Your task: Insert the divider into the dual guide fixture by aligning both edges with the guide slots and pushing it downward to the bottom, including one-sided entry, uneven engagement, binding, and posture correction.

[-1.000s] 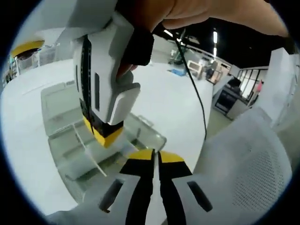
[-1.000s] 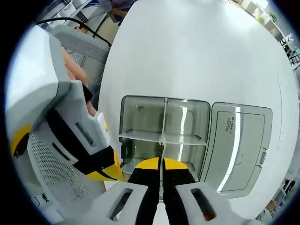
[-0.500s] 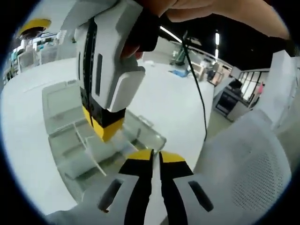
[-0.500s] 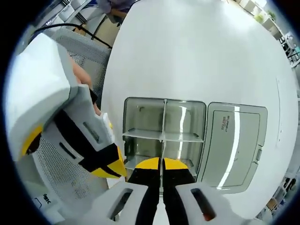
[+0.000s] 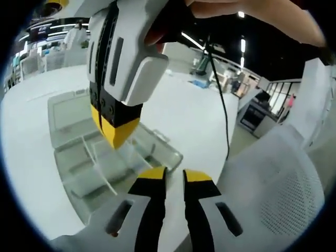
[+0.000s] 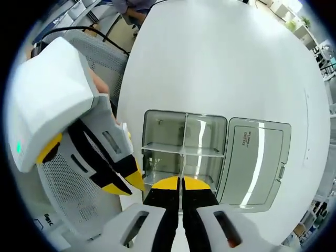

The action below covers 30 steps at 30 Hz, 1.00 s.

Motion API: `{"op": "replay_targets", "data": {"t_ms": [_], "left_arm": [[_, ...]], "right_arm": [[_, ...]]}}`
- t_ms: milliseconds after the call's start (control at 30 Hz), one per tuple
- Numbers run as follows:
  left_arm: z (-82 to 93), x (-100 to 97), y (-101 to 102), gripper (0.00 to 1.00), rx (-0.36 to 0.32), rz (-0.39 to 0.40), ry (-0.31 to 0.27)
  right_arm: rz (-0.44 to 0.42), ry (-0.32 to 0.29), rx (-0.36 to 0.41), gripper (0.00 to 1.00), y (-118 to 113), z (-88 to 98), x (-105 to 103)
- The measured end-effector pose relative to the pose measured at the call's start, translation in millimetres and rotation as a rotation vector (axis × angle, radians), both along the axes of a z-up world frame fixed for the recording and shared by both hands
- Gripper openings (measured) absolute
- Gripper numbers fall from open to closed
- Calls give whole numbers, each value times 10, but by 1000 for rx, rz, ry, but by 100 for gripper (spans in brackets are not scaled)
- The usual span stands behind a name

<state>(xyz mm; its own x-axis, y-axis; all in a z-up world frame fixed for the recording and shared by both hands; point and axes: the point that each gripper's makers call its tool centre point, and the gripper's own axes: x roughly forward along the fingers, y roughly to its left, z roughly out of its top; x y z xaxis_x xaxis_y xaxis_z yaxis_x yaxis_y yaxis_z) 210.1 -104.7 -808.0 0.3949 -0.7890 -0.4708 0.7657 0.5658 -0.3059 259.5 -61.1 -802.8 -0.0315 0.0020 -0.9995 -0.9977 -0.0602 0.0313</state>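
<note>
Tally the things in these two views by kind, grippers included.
Grippers: 2 (left gripper, right gripper)
Clear boxes: 1 (clear box, lid open)
Dividers: 2 (long divider, cross divider)
Mesh chairs: 1 (mesh chair)
Tables: 1 (white table)
Total: 7

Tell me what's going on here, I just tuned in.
A person is working over a clear plastic box on a white table, its lid open beside it. The right tool is shut on a thin white divider standing in the box across another divider. The left tool has its jaws slightly apart with nothing between them, hovering at the near edge of the box.
</note>
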Motion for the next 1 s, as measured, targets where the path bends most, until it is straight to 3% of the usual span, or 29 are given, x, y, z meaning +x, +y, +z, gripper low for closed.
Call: {"op": "replay_targets", "data": {"t_ms": [867, 1000], "left_arm": [[44, -63, 29, 17, -9, 15, 3], [63, -75, 56, 18, -8, 18, 1]], "right_arm": [[39, -60, 3, 0, 12, 199, 25], [29, -42, 9, 0, 37, 184, -8]]}}
